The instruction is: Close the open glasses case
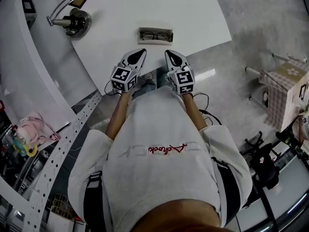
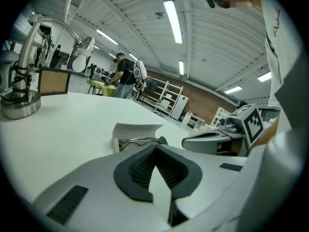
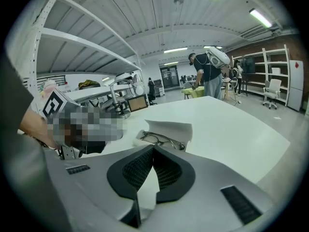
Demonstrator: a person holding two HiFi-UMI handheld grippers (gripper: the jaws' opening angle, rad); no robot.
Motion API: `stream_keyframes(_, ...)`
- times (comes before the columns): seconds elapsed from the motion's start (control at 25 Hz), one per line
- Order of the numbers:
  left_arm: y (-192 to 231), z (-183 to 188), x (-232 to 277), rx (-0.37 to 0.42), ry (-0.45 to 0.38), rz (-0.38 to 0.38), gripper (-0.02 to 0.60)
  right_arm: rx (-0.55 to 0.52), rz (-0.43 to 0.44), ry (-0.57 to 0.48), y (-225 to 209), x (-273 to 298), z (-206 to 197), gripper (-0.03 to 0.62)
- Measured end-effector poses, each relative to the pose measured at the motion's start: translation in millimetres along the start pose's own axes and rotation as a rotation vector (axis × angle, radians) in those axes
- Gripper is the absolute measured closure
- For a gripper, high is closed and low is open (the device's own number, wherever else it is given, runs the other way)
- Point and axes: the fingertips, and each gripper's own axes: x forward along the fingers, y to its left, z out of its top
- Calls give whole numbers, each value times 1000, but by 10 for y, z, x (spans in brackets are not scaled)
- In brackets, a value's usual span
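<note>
Case: The glasses case (image 1: 155, 35) lies open on the white surface (image 1: 193, 13), near the edge closest to the person. The glasses (image 3: 161, 139) lie inside it.
Lid: The lid (image 2: 137, 129) stands up on the far side of the case, behind the glasses. It looks thin and light.
Left side: The left gripper (image 2: 155, 147) is just in front of the case, a little to its left. Its fingers (image 2: 137, 170) are pressed together with nothing between them.
Right side: The right gripper (image 3: 153, 148) is just in front of the case, a little to its right. Its fingers are pressed together too, and empty.
Touching: Neither gripper touches the case yet.
Step now: I think this is the reach toward the lid.
Do it well: Hold the near side of the case down with one closed tip so it cannot slide. Bring the other tip over the top of the lid and tip it gently toward the person until it lies flat. Then press down softly.
Take care: The case looks light, so a hard push may shove it along the surface. The glasses should lie flat inside first, or the lid may pinch them.
Far away: A shiny metal stand (image 1: 72, 19) sits well apart at the left and is not in the way.
</note>
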Motion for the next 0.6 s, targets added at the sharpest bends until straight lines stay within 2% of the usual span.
stream_keyframes(0.6,58,43,108,-10,6,10,555,-3,6,-11,-268,362,162,577)
